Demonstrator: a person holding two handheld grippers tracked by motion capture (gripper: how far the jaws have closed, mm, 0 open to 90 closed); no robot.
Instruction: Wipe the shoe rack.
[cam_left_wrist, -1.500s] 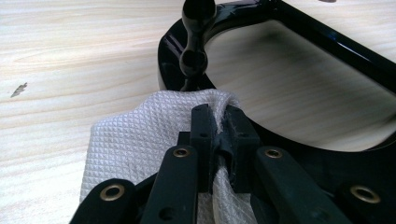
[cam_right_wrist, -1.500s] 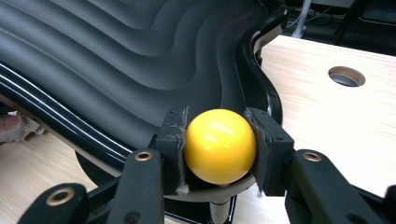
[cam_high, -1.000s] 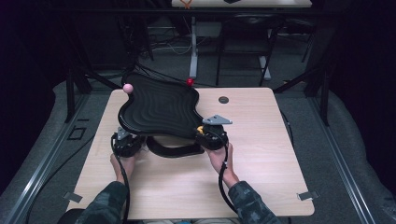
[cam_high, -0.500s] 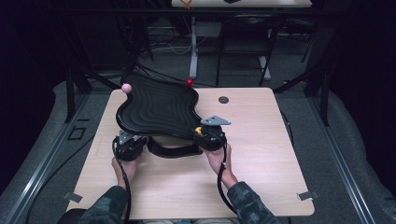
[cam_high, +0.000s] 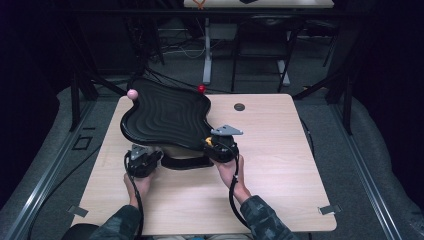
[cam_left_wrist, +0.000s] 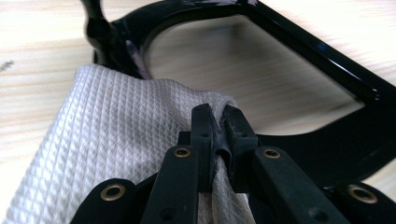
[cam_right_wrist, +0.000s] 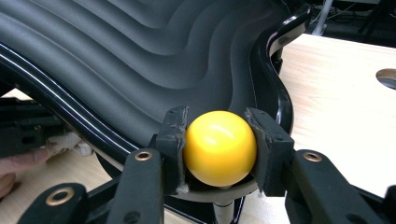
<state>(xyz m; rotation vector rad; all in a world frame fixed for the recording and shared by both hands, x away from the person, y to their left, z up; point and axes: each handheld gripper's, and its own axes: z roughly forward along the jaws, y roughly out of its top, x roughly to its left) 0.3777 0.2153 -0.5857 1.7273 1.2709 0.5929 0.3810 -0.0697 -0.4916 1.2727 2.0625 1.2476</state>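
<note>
1. My L tongs (cam_left_wrist: 218, 133) were clamped on a white cloth (cam_left_wrist: 116, 140), its fold pinched btwn the jaws, beside the black stand (cam_left_wrist: 299, 56) under the tray.
2. My R tongs (cam_right_wrist: 219, 140) held a yellow ball (cam_right_wrist: 220, 147) at the near corner of the wavy black tray (cam_high: 162, 117), which sat tilted on the tabletop (cam_high: 280, 165).
3. To do it well, I judged: keep the R grip steady so the tray didn't rock, and sweep the cloth w/ L along the underside in short strokes, w/o snagging the stand.
4. Tray itself held nothing; pink ball (cam_high: 132, 94) & red ball (cam_high: 201, 89) sat at its far corners.
</note>
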